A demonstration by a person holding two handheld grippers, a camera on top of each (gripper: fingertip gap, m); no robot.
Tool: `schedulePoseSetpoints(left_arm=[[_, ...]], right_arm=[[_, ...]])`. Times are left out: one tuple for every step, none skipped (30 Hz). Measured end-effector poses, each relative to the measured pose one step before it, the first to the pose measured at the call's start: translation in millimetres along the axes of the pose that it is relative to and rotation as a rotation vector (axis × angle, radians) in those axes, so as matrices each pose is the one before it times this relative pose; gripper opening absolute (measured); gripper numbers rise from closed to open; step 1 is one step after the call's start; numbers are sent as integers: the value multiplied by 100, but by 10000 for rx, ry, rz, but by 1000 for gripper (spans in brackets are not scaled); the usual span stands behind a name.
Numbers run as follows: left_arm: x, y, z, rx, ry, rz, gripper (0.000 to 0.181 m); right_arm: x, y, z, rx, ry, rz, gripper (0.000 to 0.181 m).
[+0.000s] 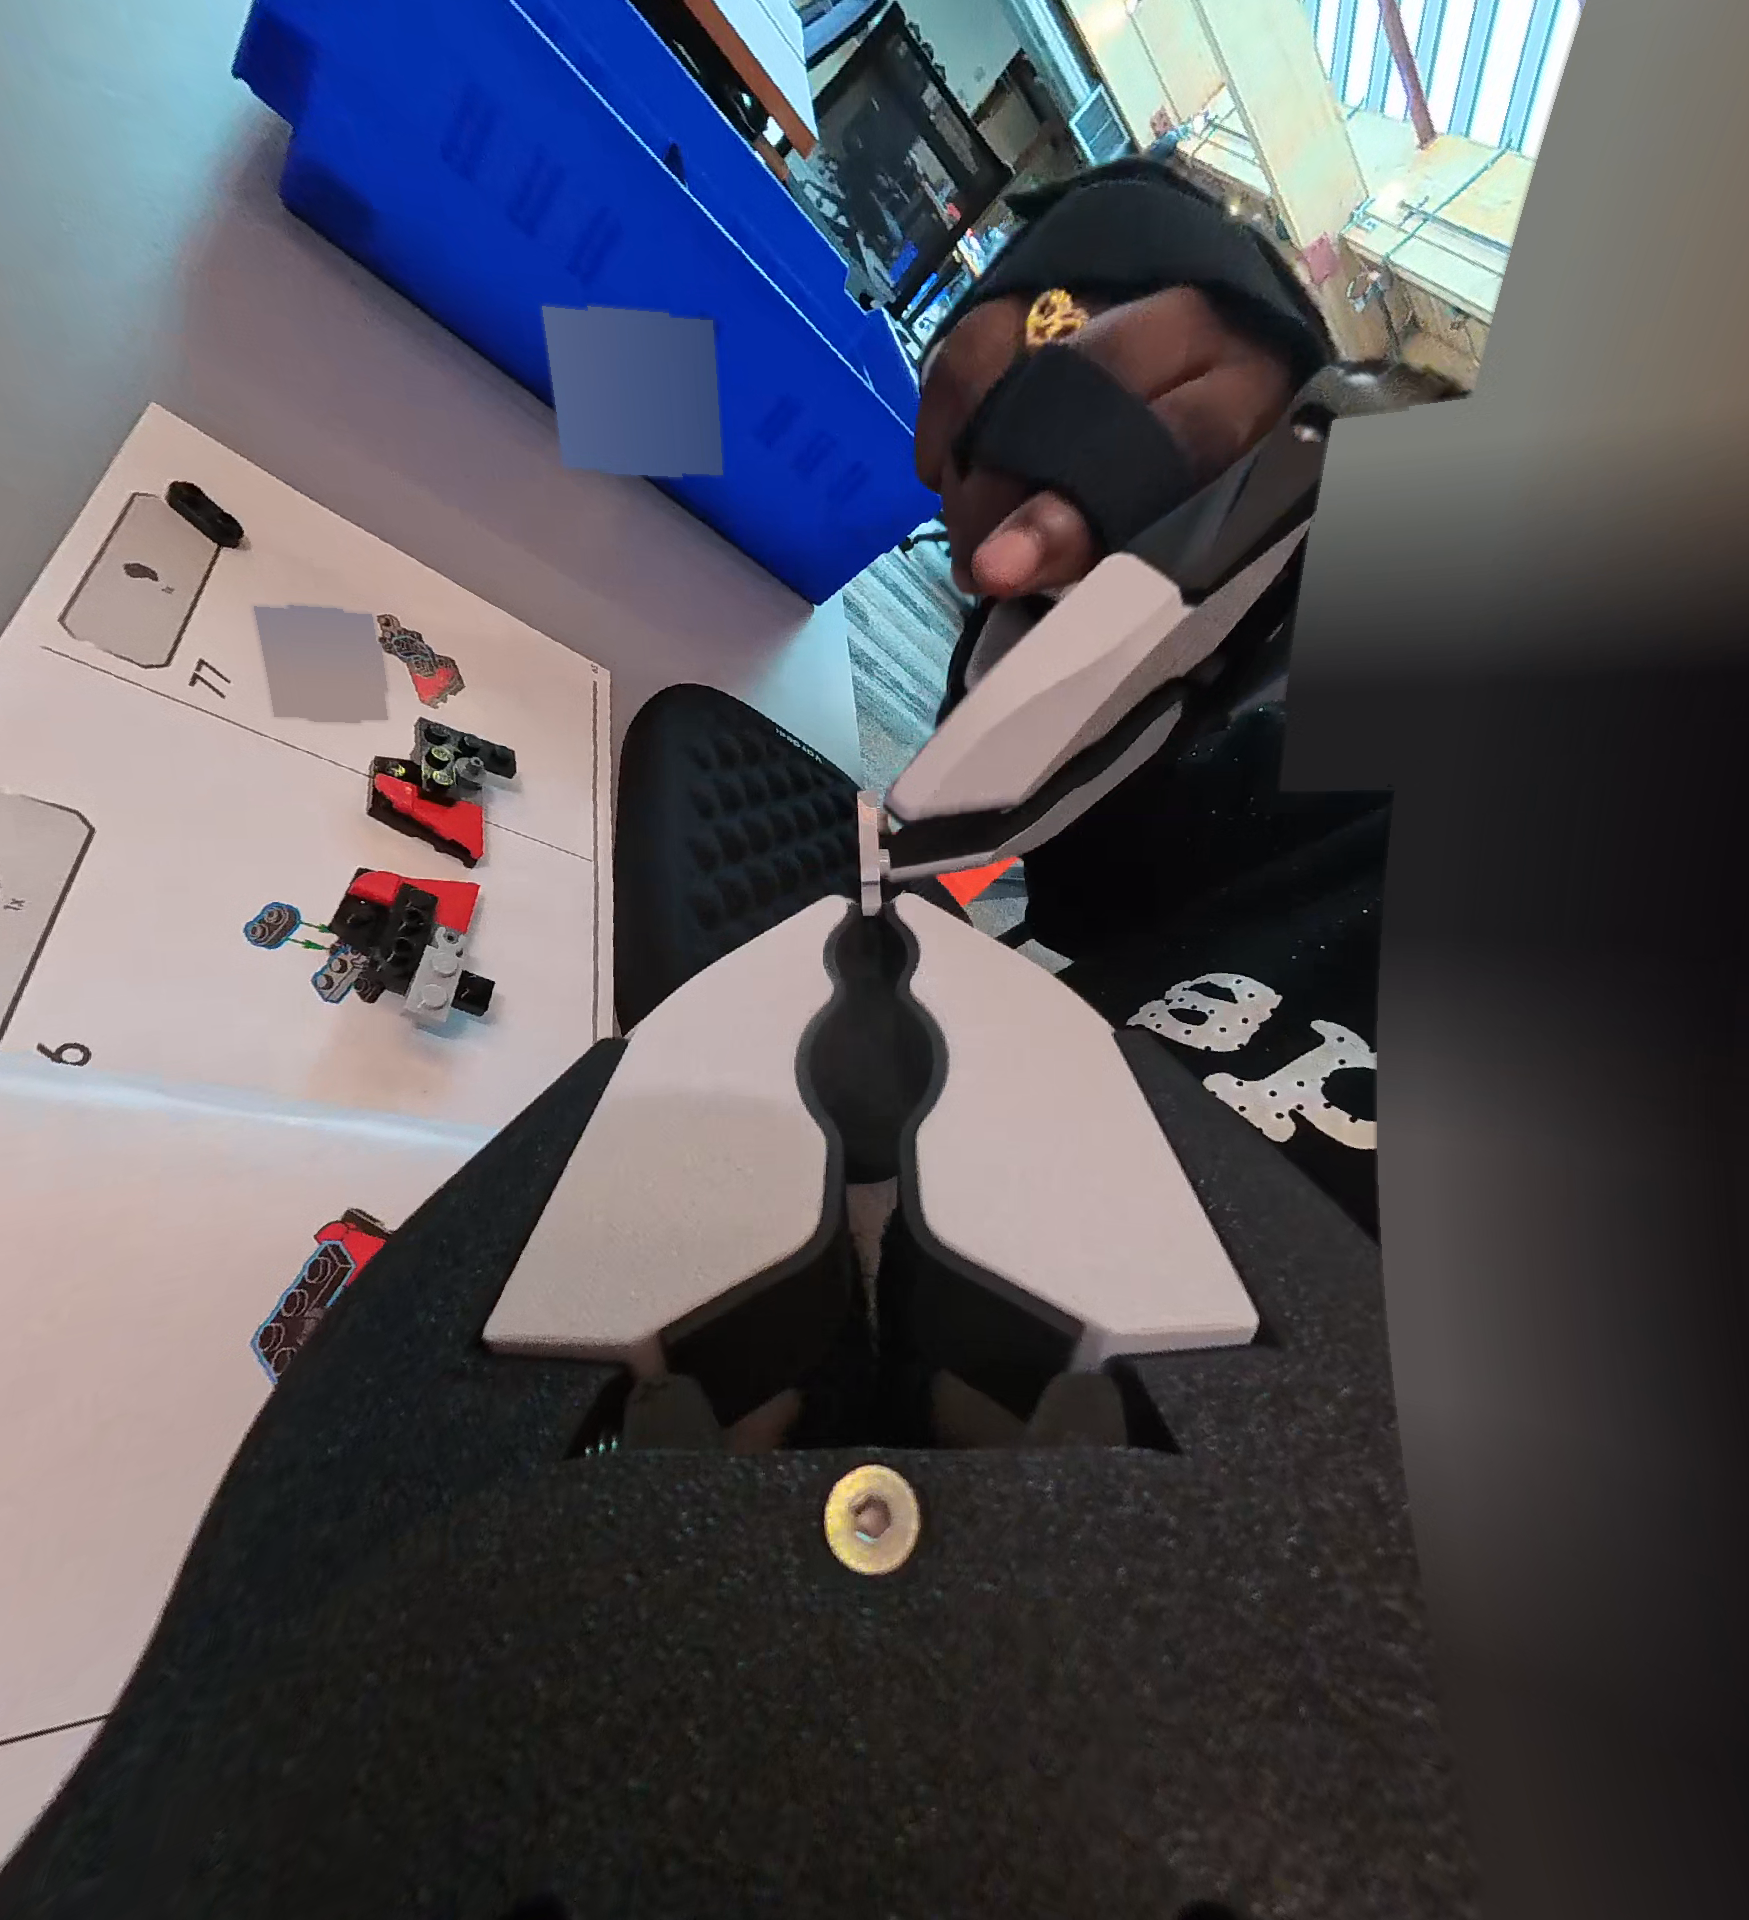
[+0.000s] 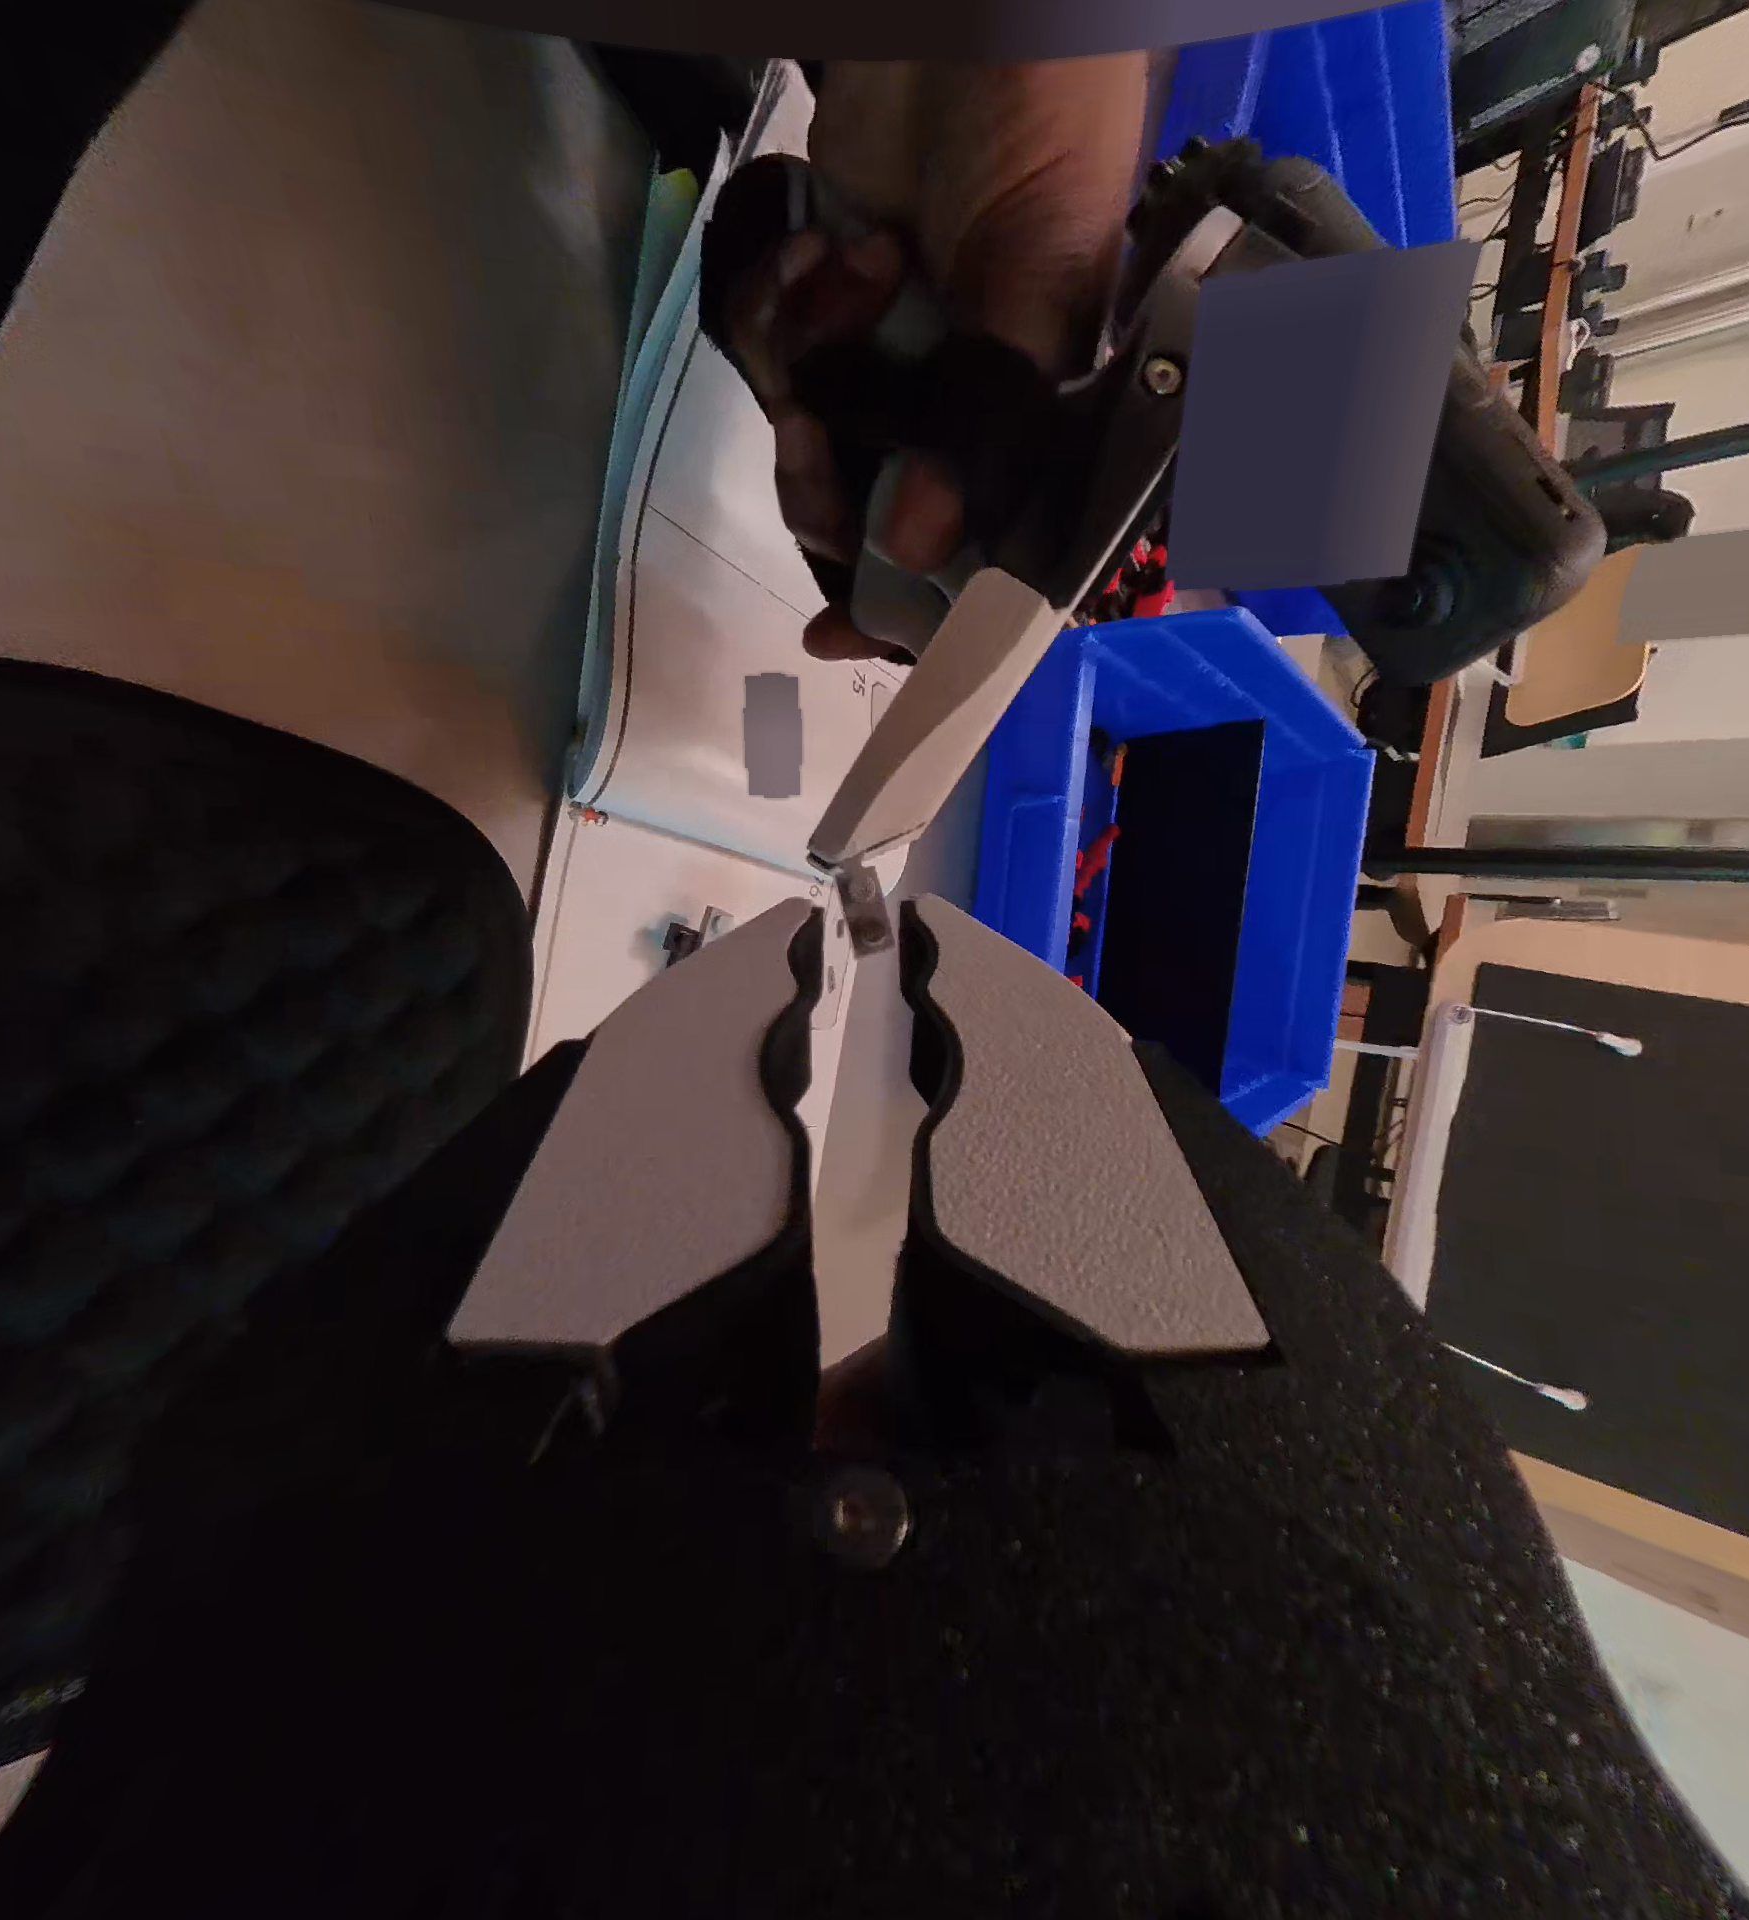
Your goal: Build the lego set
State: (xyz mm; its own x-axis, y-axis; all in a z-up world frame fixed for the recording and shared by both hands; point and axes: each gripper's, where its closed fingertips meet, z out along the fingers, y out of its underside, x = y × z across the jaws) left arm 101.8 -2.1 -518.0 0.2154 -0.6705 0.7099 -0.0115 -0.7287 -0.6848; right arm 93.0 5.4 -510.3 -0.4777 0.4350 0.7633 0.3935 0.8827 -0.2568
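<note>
Lego piece [image 1: 871, 854]: a small, thin, light-grey plate, held in mid-air just above the centre of the left wrist view, off the edge of the table [image 1: 70, 260] and in front of a black perforated chair back [image 1: 745, 821].

Tool state: the left gripper [image 1: 871, 906] has its fingers drawn together on the lower edge of the plate, pinching it at the very tips. The right gripper [image 2: 855, 914] stands with a clear gap between its fingers, which sit either side of the plate without visibly clamping it (contact on the far finger cannot be confirmed).

Handling, by judgement: the piece looks rigid, very light and smooth-faced, so it is liable to pivot or slip in a tip-only hold. A grip across the flat faces, close to the middle, would be the securer one; squeezing on the thin edges invites it to flick out.

Orientation: in the left wrist view the plate stands on edge, its long axis running near vertical, thin edge toward the camera. In the right wrist view it shows a broader face, tilted slightly from upright, with what appears to be a stud or hole on it.

Surroundings: an open instruction booklet [image 1: 257, 831] lies at left of the left wrist view with a small black piece [image 1: 205, 512] resting on its upper part; a blue bin [image 1: 558, 208] sits behind, upper centre.
</note>
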Motion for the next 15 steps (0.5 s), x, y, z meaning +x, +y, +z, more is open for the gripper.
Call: schedulePoseSetpoints(left_arm=[[0, -20, 2, -12, 5, 3, 2], [9, -26, 10, -13, 11, 14, 2], [-4, 1, 21, -34, -13, 18, 2], [-47, 24, 24, -30, -36, 35, 2], [-20, -38, 23, 12, -3, -3, 2], [-1, -34, 19, 15, 19, -20, 2], [-17, -20, 31, -3, 18, -23, 2], [-44, 21, 43, -23, -7, -4, 2], [-43, 45, 53, -48, -8, 12, 2], [26, 74, 87, -66, 28, 5, 2], [53, 58, 91, -49, 49, -8, 2], [25, 54, 90, -46, 19, -5, 2], [-49, 35, 63, -47, -15, -1, 2], [-12, 1, 48, -20, 1, 7, 2], [-24, -45, 10, 6, 2, -10, 2]], right_arm=[[31, -15, 83, -52, 100, -116, 12], [55, 22, 63, -51, 89, -80, 10], [-5, 43, 50, -48, 31, -36, 9], [-30, 43, 10, -29, -7, -7, 8], [14, 53, 6, -12, 15, 20, 8], [3, 51, -15, 7, 23, 5, 8], [9, 45, -19, 5, 19, -15, 8], [-33, 85, 9, -36, -7, -4, 9], [-51, 140, 17, -78, -29, -15, 10], [-34, 199, 44, -108, -16, -45, 12], [-156, 167, 52, -88, -81, -73, 13], [-186, 78, 48, -40, -101, -65, 12], [-11, -23, 3, 13, 17, -36, 10], [-10, 52, -20, -1, 2, -22, 10], [-8, 50, -22, 8, -10, 39, 10]])
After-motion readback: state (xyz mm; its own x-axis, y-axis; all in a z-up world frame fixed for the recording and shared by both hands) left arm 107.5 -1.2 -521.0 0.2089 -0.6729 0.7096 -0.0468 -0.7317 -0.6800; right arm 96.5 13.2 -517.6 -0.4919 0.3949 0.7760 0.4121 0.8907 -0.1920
